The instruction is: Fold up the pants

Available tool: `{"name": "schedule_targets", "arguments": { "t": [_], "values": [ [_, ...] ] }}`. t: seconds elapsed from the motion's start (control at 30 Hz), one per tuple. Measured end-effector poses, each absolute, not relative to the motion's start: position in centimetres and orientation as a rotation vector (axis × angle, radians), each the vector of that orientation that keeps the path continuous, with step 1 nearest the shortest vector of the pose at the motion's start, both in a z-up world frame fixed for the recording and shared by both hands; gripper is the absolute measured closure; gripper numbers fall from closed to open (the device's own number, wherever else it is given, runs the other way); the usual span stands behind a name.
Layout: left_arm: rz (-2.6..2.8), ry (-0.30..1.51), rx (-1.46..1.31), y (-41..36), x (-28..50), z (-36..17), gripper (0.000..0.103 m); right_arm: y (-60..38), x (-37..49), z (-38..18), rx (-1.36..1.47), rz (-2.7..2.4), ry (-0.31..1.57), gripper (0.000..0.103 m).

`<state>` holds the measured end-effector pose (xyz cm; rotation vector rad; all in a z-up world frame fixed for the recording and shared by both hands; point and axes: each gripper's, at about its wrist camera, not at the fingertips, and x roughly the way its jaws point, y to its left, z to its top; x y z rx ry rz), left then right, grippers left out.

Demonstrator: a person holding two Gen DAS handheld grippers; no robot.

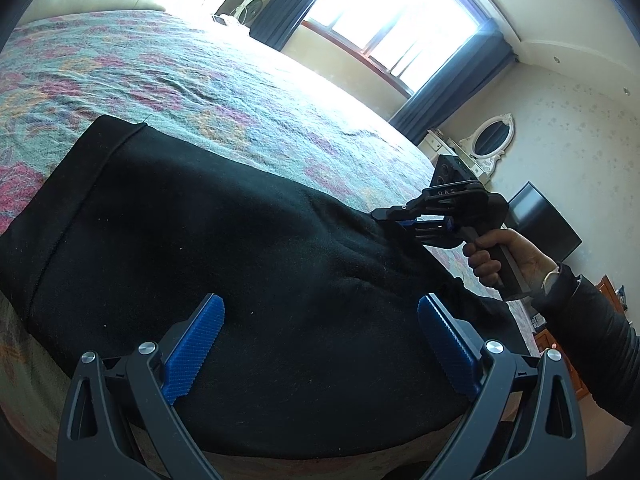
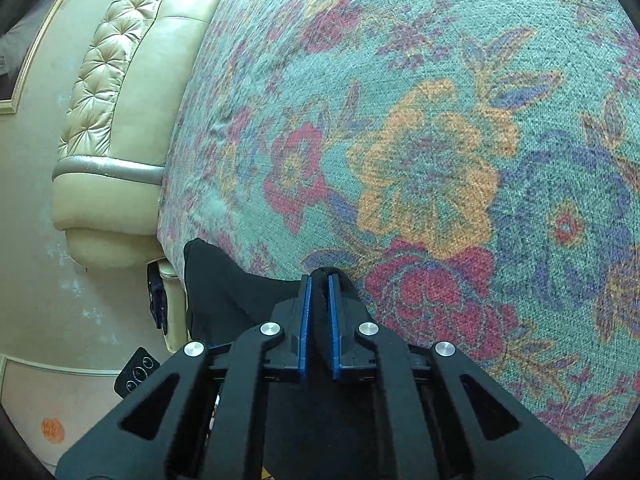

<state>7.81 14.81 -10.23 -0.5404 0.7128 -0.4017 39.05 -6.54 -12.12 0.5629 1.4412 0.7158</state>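
On the bed [image 1: 208,80], over a floral bedspread [image 2: 432,128] of teal, red and orange, lie the black pants [image 1: 224,248], spread broad and mostly flat near the bed's edge, with a stitched hem band along their far left side. Nothing in either view serves as a container; the pants rest directly on the bedspread.

From the left wrist view, the left gripper [image 1: 320,344] hovers just above the dark cloth with its jaws spread wide, the blue ribbed pads [image 1: 196,352] well apart and nothing between them. At the right side of the pants, the right gripper [image 1: 394,220] is held by a hand [image 1: 496,256] in a dark sleeve, and its tips meet a raised ridge of the fabric. From the right wrist view, the right gripper [image 2: 319,280] has its jaws drawn narrow and pinches a fold of the black pants [image 2: 236,296] between its blue pads [image 2: 305,320].

Around the bed stand a cream tufted headboard [image 2: 116,92], a bright window [image 1: 392,12] with dark blue curtains [image 1: 452,88], an oval white-framed mirror [image 1: 490,140] on the wall, and a dark screen [image 1: 540,220] beyond the hand. A small black remote [image 2: 136,372] lies low beside the bed.
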Motion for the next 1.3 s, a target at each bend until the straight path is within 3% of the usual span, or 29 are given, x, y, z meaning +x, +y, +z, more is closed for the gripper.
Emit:
{"name": "schedule_targets", "arguments": {
  "t": [0.33, 0.43, 0.5, 0.57, 0.7, 0.93, 1.13, 1.3],
  "values": [
    [-0.413, 0.714, -0.516, 14.3, 7.5, -9.9, 0.007, -7.0, 39.4, -11.0, 0.493, 0.598, 1.329, 0.096],
    [-0.417, 0.717, -0.533, 14.5, 7.7, -9.9, 0.007, -10.6, 39.0, -9.0, 0.561, 0.438, 1.199, 0.073],
    [-0.418, 0.72, -0.543, 14.7, 7.7, -9.9, 0.007, -11.6, 37.4, -7.4, 0.578, 0.434, 1.124, 0.027],
    [-0.417, 0.724, -0.548, 14.7, 7.8, -9.8, 0.007, -11.6, 34.9, -6.2, 0.552, 0.448, 1.077, 0.019],
    [-0.403, 0.745, -0.559, 15.1, 7.9, -9.2, 0.007, -10.7, 28.8, -5.3, 0.478, 0.488, 1.028, 0.013],
    [-0.373, 0.73, -0.596, 18.0, 7.1, -7.2, 0.007, -9.1, 18.4, -5.4, 0.342, 0.489, 0.958, 0.012],
    [-0.335, 0.703, -0.698, 24.7, 8.0, -6.0, 0.007, -8.4, 14.4, -6.1, 0.331, 0.521, 0.983, 0.012],
    [-0.366, 0.812, -0.699, 28.9, 10.9, -7.3, 0.007, -7.8, 13.5, -5.8, 0.343, 0.546, 0.982, 0.012]
  ]
}}
